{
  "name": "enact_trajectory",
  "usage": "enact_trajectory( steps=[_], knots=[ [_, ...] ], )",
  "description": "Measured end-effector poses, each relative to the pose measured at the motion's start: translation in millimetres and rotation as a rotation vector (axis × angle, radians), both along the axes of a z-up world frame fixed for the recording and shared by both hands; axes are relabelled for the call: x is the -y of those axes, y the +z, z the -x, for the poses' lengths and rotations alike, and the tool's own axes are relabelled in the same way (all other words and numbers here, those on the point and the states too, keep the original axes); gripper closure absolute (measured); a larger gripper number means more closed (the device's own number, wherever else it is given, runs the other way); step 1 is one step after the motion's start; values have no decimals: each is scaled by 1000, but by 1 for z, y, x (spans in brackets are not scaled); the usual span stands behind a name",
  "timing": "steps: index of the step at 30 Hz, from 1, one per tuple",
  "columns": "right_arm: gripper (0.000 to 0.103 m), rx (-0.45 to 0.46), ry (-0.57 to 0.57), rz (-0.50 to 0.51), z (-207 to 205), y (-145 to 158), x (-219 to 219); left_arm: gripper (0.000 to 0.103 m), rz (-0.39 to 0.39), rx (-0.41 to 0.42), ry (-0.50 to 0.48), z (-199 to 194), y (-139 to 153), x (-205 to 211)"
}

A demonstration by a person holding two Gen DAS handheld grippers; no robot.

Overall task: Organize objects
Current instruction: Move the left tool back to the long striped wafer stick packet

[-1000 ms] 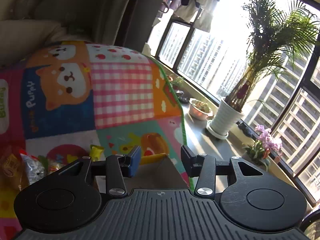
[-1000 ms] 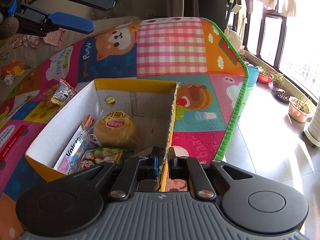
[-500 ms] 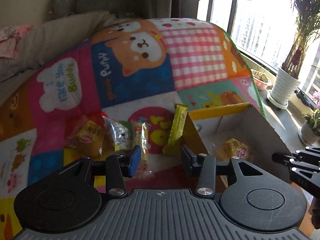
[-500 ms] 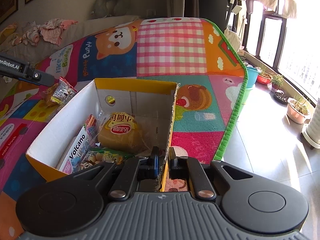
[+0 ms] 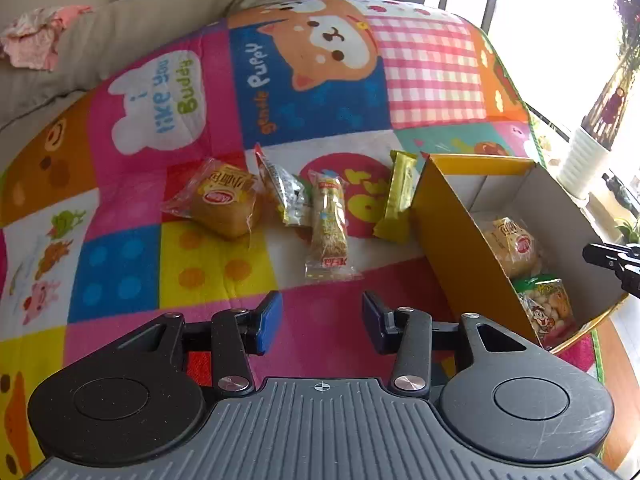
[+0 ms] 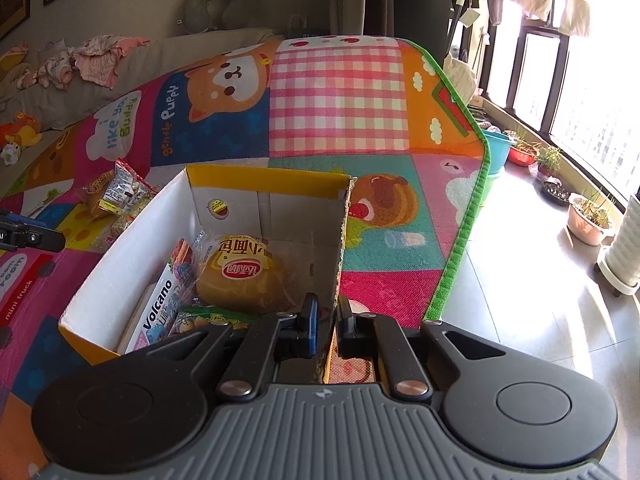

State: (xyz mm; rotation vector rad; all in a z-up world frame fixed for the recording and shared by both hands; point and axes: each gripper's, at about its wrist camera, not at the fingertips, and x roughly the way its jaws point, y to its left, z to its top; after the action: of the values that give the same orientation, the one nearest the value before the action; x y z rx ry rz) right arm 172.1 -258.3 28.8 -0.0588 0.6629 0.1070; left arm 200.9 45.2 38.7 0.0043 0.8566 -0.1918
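Note:
A yellow cardboard box [image 5: 452, 216] with white inner walls [image 6: 120, 248] sits on a colourful play mat. It holds a wrapped bun [image 6: 244, 276], a "Volcano" packet [image 6: 160, 300] and a green snack bag [image 5: 548, 308]. My right gripper [image 6: 326, 320] is shut on the box's near right wall. My left gripper [image 5: 322, 320] is open and empty, hovering over the mat just short of a long clear snack pack [image 5: 328, 224]. Left of the box also lie a wrapped bun [image 5: 220, 204], a silver packet [image 5: 284, 192] and a yellow bar [image 5: 398, 196].
The play mat [image 5: 160, 92] ends at a green edge [image 6: 460, 240] on the right, with tiled floor and plant pots [image 6: 588, 216] beyond. A grey sofa with clothes [image 6: 100, 56] stands behind the mat.
My left gripper has swung from facing the window down and left to face the loose snacks on the mat. The right gripper has kept its hold on the box wall.

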Motion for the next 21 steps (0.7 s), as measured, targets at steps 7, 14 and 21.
enact_trajectory(
  steps=[7, 14, 21],
  knots=[
    [96, 7, 13, 19, 3, 7, 1, 55, 43, -24, 16, 1, -8, -10],
    [99, 3, 31, 102, 3, 8, -10, 55, 68, -47, 43, -8, -17, -18],
    [99, 7, 29, 100, 3, 7, -9, 55, 92, -58, 58, -15, -20, -22]
  ],
)
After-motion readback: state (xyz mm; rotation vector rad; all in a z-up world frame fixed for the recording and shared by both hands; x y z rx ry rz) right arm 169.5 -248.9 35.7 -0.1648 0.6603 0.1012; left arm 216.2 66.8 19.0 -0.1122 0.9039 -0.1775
